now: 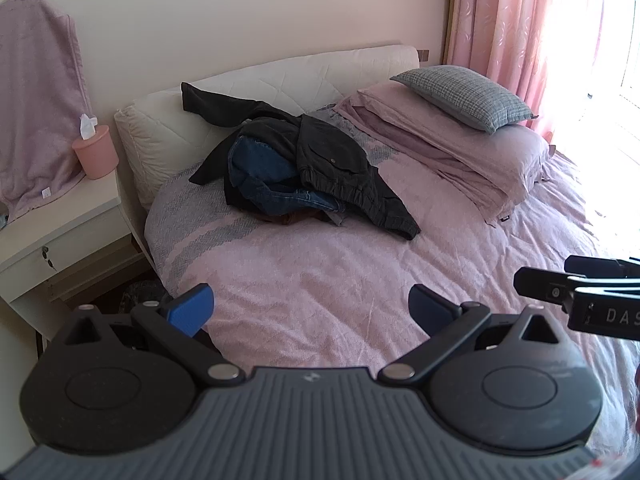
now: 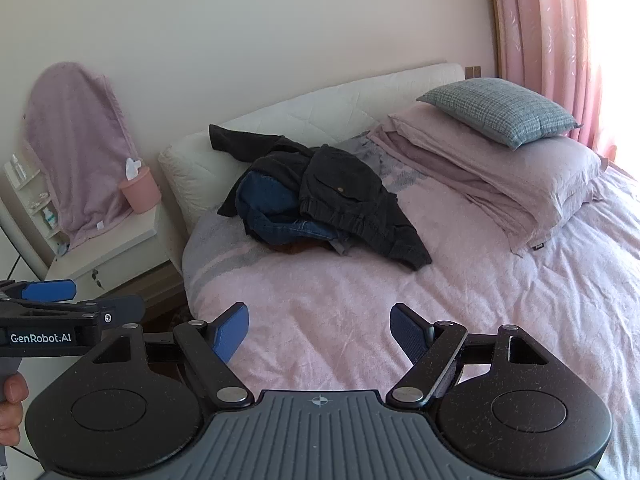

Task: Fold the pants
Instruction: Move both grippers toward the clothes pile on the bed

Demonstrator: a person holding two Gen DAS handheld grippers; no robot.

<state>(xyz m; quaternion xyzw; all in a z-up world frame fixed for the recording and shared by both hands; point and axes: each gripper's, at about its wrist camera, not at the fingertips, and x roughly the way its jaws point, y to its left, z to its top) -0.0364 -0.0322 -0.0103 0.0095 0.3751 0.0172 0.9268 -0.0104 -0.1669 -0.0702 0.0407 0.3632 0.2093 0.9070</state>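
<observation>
Left wrist view: your left gripper [image 1: 311, 307] gapes wide at lower centre, gripping nothing; the pants [image 1: 304, 168] lie heaped mid-frame on the bed [image 1: 360, 280].
Right wrist view: your right gripper [image 2: 319, 330] is spread wide too, empty; the pants sit at centre, well apart.

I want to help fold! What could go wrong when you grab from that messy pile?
The pile tangles black pants with blue jeans, so one pull might drag both. A black leg drapes over the headboard and could snag. Both tools, left and right, are open and far from the pile, so a grab may catch the pink blanket too.
</observation>
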